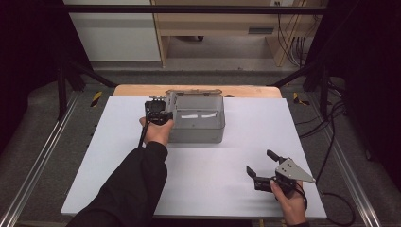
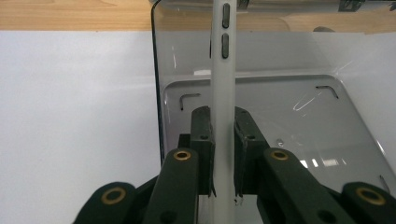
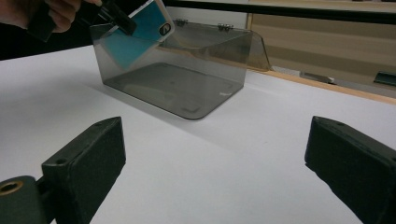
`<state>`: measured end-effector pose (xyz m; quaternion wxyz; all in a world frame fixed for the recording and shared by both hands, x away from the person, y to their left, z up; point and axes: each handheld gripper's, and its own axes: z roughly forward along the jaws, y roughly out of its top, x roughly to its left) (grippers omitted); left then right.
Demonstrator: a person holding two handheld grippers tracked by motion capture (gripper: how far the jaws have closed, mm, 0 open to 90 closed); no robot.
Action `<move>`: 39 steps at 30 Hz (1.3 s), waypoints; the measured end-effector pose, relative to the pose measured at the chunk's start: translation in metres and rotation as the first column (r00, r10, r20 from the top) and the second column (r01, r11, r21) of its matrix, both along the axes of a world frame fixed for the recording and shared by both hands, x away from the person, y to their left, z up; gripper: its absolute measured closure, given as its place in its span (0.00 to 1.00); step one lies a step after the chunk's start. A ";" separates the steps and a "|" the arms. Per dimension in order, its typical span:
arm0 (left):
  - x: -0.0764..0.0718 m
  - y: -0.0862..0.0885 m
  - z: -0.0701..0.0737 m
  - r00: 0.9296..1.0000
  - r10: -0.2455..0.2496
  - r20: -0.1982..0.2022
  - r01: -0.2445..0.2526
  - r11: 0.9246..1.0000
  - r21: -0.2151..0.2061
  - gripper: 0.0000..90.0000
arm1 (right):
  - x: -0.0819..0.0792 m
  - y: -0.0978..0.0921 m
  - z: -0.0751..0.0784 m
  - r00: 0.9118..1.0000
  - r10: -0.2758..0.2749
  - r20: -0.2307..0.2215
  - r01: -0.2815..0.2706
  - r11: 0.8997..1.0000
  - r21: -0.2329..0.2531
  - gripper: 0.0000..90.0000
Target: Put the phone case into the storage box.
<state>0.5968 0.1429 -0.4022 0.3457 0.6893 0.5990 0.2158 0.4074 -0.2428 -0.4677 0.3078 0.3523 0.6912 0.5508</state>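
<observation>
**Phone going into the clear box**

The white desk (image 1: 198,189) carries a smoky clear box (image 1: 196,118) near its far edge, lid swung back behind it. The left gripper (image 1: 158,115) hangs over the box's left end, its jaws pinched on a phone (image 2: 223,93) in a pale case, held edge-on and tilted, the lower part already inside the walls; the right gripper view shows its teal back (image 3: 135,35). The step in hand looks like lowering the phone into the box. Next it likely needs easing down to the floor, then release. The right gripper (image 1: 265,172) waits near the desk's front right, jaws spread wide, empty.
</observation>
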 end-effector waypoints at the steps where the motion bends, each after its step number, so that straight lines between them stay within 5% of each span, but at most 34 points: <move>1: 0.000 0.000 0.000 1.000 0.001 0.000 -0.001 1.000 -0.003 0.90 | 0.000 0.000 0.000 1.000 0.000 0.000 0.000 1.000 -0.001 0.06; 39: 0.001 -0.001 -0.008 0.999 -0.005 -0.039 0.006 1.000 0.004 0.90 | 0.000 -0.001 0.000 1.000 -0.009 -0.010 0.009 1.000 0.001 0.06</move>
